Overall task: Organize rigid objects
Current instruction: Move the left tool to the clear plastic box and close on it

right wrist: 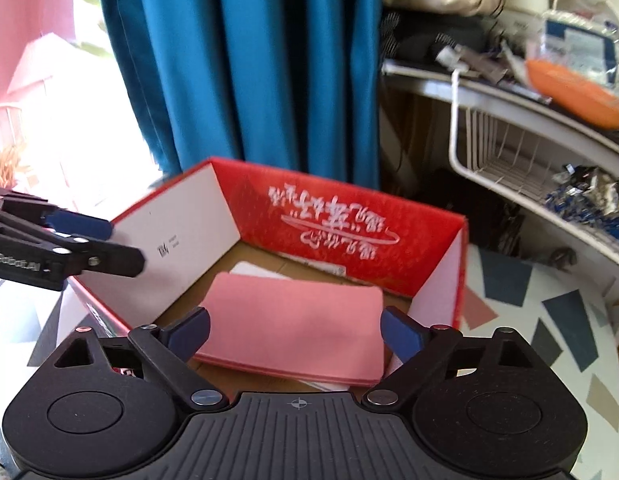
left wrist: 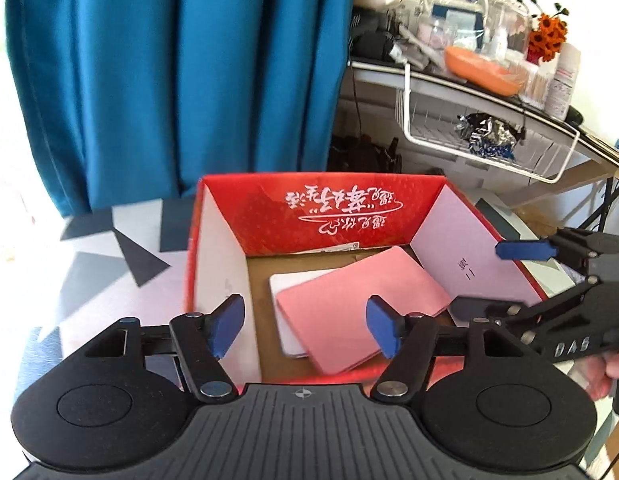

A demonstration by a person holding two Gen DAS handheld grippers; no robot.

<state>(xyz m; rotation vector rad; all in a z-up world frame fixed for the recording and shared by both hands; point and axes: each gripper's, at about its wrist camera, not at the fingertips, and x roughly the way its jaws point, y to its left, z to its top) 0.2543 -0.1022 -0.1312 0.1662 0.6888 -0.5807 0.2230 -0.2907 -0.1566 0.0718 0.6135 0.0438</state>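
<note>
Pink pad (left wrist: 359,312) lies flat on the floor of the red box (left wrist: 321,204), tilted askew over a white pad (left wrist: 285,296) that peeks out beneath its left edge in my left view. Both look stiff and thin, light I would guess, with smooth faces that could slide against my pads, so I judge a pinch across an edge or corner safer than pressing on the flat top. The pink pad's near corner overhangs the white one, and that lifted edge looks the best place to take hold, though lying flat it leaves little room to get a finger under.

My left tongs (left wrist: 305,330) stand partly apart with nothing between them; they hang over the box's near side, and the pink pad sits just beyond and to the right of the gap, in the lower middle of the frame. My right tongs (right wrist: 295,338) are spread wide and hold nothing; in the right view the pink pad (right wrist: 297,332) fills the space between the two blue fingers, lower centre, but the pads do not touch it. The box wall (right wrist: 173,240) stands to the upper left there, with my left tongs (right wrist: 89,240) reaching in beside it
</note>
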